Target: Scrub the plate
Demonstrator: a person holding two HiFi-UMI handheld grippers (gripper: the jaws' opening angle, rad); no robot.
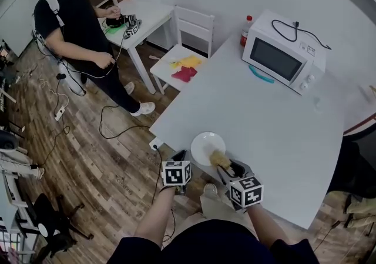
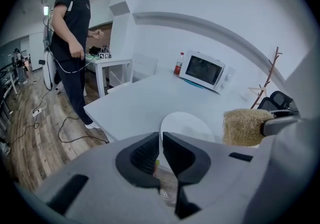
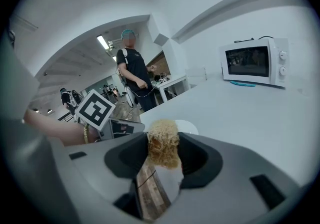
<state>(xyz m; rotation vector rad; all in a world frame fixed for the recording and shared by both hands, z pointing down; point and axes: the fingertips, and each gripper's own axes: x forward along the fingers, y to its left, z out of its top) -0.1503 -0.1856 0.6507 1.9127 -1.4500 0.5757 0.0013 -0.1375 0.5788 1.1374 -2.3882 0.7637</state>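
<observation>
head view shows a round, smooth white plate (image 1: 202, 145) at the counter's (image 1: 264, 110) near edge, close to its left corner. the left gripper (image 2: 161, 137) has its dark ribbed jaws almost together, pinching the plate's thin rim. the right gripper (image 3: 164, 140) has its jaws clamped on a tan, coarse, fibrous scrubber (image 1: 220, 159), a stubby roll over the plate's right side; whether it touches is unclear. a boxy white microwave (image 1: 282, 57) stands at the far edge.
</observation>
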